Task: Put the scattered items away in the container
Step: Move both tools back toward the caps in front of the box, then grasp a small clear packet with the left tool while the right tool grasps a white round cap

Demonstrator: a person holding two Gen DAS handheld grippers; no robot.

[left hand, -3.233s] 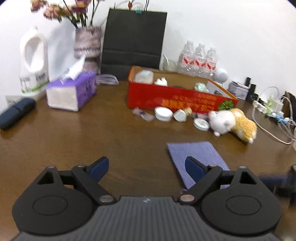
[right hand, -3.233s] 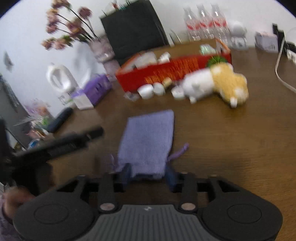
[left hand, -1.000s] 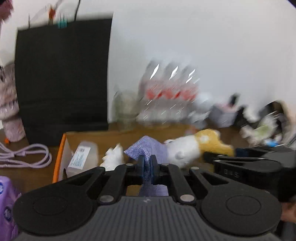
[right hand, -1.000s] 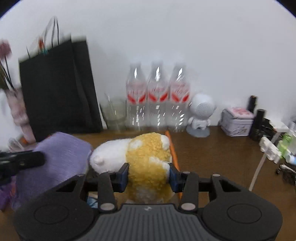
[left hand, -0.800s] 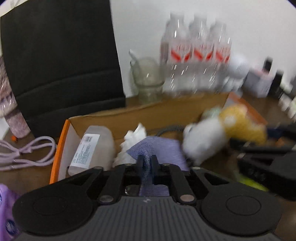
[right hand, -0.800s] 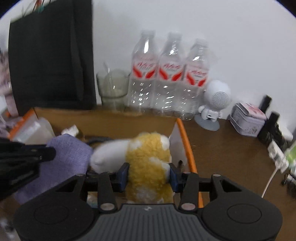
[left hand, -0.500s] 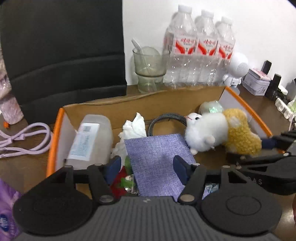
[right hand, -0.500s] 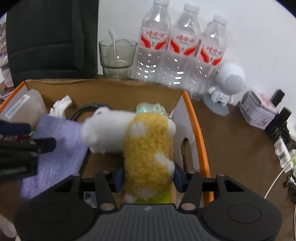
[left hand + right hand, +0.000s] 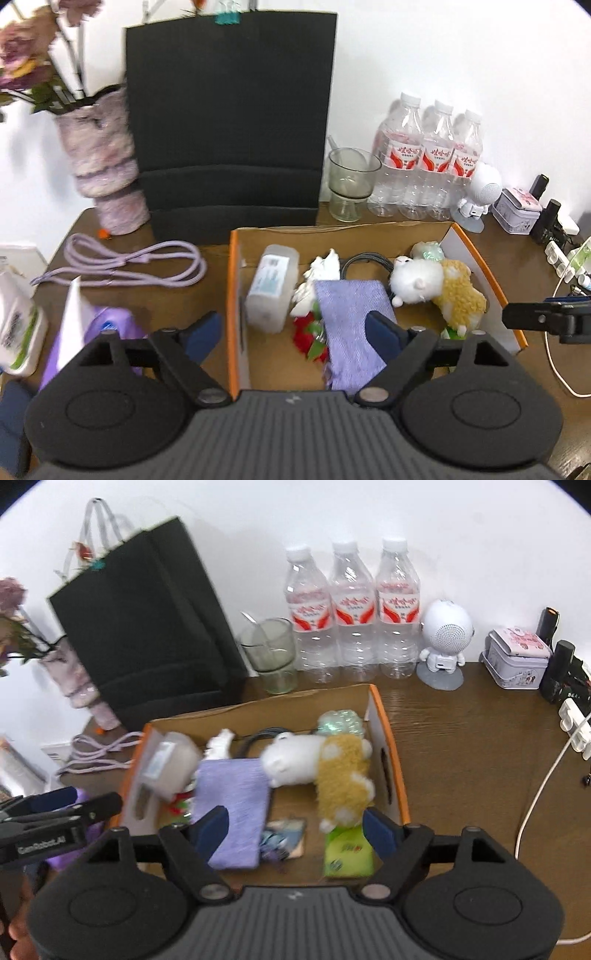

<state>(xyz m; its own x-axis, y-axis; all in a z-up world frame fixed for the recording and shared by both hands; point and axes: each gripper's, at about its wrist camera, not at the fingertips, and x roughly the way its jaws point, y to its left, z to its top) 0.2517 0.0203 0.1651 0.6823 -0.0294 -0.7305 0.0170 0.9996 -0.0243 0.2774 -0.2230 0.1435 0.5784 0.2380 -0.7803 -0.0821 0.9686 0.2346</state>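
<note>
Here, in the left wrist view, the left gripper [image 9: 293,334] hangs above the near-left part of the cardboard box [image 9: 232,295], its jaws spread wide after just opening, with nothing pressed between them. The purple cloth [image 9: 351,332] lies flat inside the box, below and between the jaws, its long axis running away from the camera toward the box's far wall. The plush toy [image 9: 436,288] lies to the right of the cloth, nearer the orange right-hand wall, and the right gripper's fingers [image 9: 532,319] poke in from the right edge beside that wall. In the right wrist view, the right gripper [image 9: 297,832] sits over the near side of the box, its jaws likewise just opened and standing apart, gripping nothing. The plush toy [image 9: 332,768] lies just ahead of them, its white head pointing left and touching the cloth [image 9: 232,805], its yellow body trailing toward the right jaw. Both items rest in the box, so I judge these two are done. No loose item shows on the bench [image 9: 461,757] in either view, so which hand is nearer the next one cannot be told.
</note>
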